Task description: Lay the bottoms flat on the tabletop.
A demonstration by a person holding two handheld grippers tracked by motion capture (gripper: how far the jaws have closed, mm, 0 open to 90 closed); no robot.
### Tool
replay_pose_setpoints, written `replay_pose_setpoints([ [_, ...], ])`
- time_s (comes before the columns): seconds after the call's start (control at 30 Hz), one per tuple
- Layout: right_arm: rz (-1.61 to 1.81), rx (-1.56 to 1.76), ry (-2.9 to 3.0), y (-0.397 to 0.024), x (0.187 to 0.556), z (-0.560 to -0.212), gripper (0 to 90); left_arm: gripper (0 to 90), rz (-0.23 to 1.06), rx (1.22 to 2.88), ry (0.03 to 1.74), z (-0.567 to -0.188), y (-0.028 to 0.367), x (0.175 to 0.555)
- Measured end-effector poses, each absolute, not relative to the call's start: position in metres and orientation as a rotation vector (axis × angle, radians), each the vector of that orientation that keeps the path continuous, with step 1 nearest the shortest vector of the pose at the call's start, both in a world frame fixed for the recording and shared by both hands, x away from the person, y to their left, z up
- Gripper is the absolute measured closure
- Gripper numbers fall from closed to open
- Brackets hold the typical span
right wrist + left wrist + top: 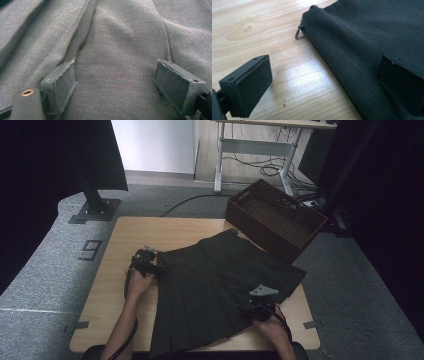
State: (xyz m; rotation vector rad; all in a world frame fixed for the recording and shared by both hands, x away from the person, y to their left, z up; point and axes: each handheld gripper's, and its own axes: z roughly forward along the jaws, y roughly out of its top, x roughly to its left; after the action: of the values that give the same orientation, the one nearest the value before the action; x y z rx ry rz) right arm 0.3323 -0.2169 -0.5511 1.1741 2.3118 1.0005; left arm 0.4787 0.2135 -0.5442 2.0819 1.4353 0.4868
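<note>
The high view looks forward and down from above the person's side, taking in the whole counter. The left gripper view sits close over the skirt edge at 9 o'clock. The right gripper view sits closer still, at 5 o'clock. All three share the skirt.

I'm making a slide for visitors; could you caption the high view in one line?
A person's two handheld grippers, left and right, rest open at opposite edges of a dark pleated skirt on a wooden table.
</note>
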Motion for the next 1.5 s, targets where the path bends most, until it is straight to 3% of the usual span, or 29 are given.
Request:
replay_pose_setpoints([
  [0.47, 1.004, 1.153, 2.331, -0.204, 0.366, -0.551, 17.7, 0.0, 0.525, 2.022, 1.441, -0.548, 0.236, 0.499],
  [0.8, 0.943, 1.056, 2.405, -0.207, 0.361, -0.534, 20.9, 5.8, 0.532, 2.016, 1.421, -0.547, 0.235, 0.493],
  [1.1, 1.060, 0.927, 2.516, -0.189, 0.342, -0.506, 13.5, 6.9, 0.537, 2.016, 1.427, -0.547, 0.234, 0.492],
  [1.27, 1.086, 0.803, 2.576, -0.159, 0.330, -0.506, 0.6, 7.1, 0.540, 2.010, 1.433, -0.547, 0.233, 0.491],
  [1.5, 1.116, 0.669, 2.651, -0.121, 0.318, -0.509, 0.0, 6.9, 0.539, 2.005, 1.436, -0.547, 0.233, 0.492],
])
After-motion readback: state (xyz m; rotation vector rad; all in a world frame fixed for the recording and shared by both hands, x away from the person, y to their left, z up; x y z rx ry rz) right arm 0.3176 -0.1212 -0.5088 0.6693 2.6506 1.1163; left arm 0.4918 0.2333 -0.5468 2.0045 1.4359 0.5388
